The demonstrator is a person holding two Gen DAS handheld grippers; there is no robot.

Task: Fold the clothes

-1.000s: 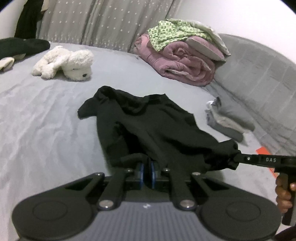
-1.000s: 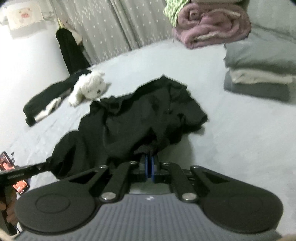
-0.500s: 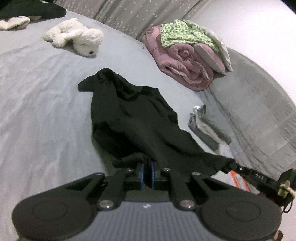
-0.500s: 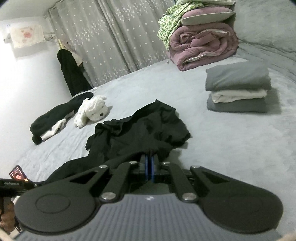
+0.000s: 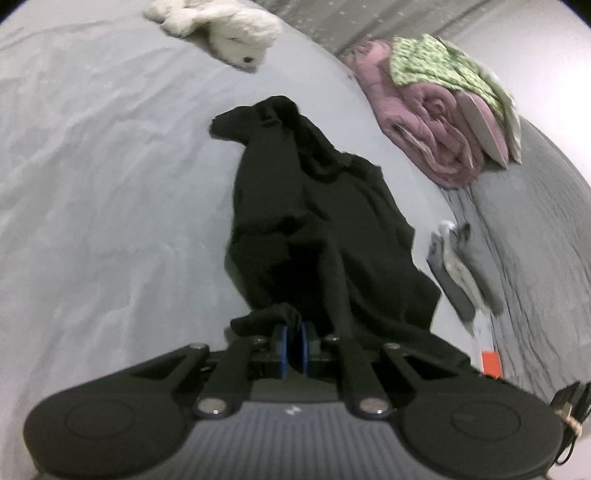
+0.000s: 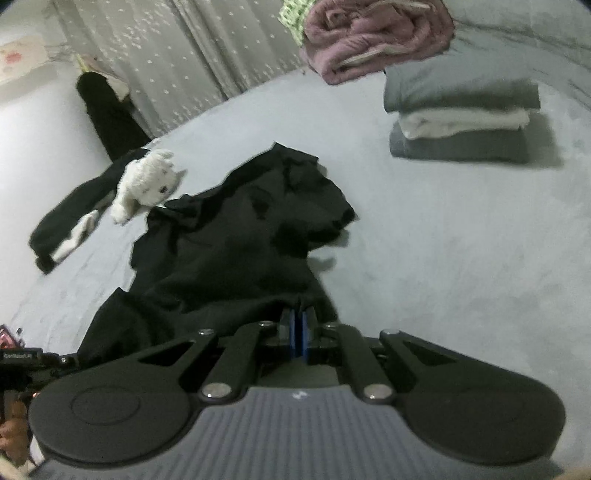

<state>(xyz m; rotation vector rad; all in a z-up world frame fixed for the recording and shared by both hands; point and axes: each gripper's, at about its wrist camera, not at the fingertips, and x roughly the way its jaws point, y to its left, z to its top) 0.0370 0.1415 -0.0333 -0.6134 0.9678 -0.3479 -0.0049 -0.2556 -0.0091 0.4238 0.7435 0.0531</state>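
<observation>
Light: dim, flat and cool, indoor; source cannot be told. Both views grainy and soft. Motion blur smears the folded stack and white plush toy in the left wrist view; the curtain and pink quilt in the right. Shadows: soft, faint, beside the black garment on the grey bedsheet. Fisheye bends the edges; corners vignette black. No glare.

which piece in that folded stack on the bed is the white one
The middle piece of the folded stack: white, sandwiched between a grey piece on top and a darker grey one underneath.
</observation>
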